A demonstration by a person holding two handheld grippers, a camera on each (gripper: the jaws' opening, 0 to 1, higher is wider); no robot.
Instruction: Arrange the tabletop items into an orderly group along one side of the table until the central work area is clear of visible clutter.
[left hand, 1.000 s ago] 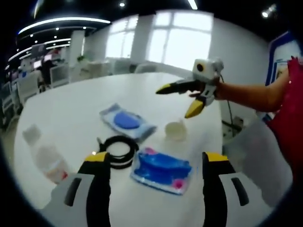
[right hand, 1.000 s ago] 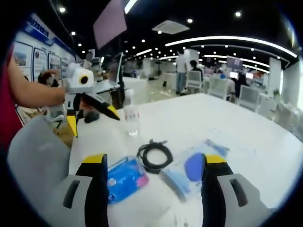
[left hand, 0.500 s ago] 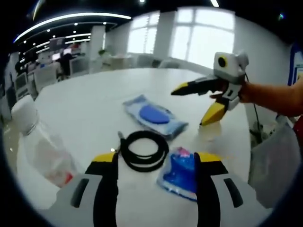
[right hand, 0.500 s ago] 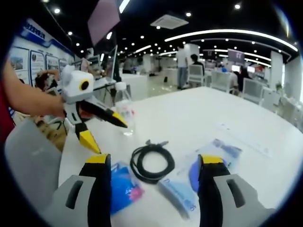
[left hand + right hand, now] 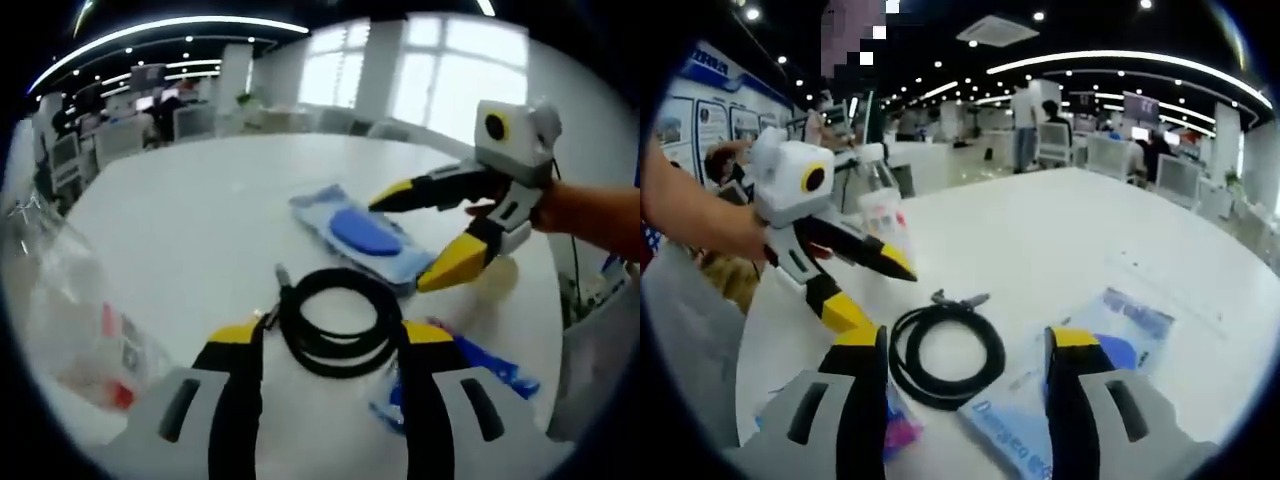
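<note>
Left claw (image 5: 325,345) spread wide over coiled black cable (image 5: 335,322) on white bench (image 5: 190,210). Right claw (image 5: 962,350) also released, near same cable (image 5: 946,354). Clear packet with blue pad (image 5: 362,235) lay beyond.

It was an open-plan office; beyond the fingers stood rows of desks (image 5: 1110,160) with monitors (image 5: 1140,108), ceiling strip lights (image 5: 1120,62) and big windows (image 5: 440,85).

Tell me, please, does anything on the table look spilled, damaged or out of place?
Nothing looks spilled or damaged. The black cable coil, the blue packet and the plastic bottle still lie scattered across the white table instead of grouped along one side. Both tongs are open near the coil.
</note>
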